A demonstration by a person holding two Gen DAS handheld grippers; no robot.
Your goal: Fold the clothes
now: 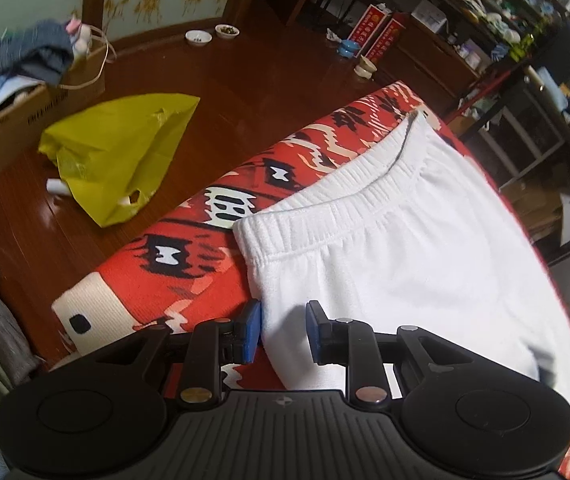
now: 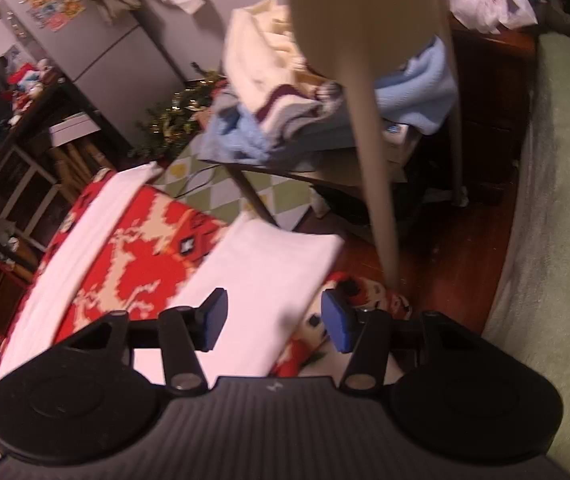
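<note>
Here the white trousers [image 1: 405, 248] lie spread on the red patterned cover [image 1: 173, 280]. Left gripper [image 1: 283, 334] jaws stand apart astride the side edge below the waistband; right gripper [image 2: 275, 320] jaws stand apart over one leg end. Seat each edge deep between the jaws.

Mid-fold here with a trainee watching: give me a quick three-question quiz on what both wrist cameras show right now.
1. True or false: the left gripper is clamped shut on the white pants.
2. Which end of the pants does the left wrist view show? A) elastic waistband B) leg cuffs C) a zip fly
3. Fill in: on the right wrist view, the right gripper hangs open over a white pant leg lying on the ____ patterned blanket.

Key: 1 false, its jaws stand open at the fabric's edge; 2 A; 3 red.
</note>
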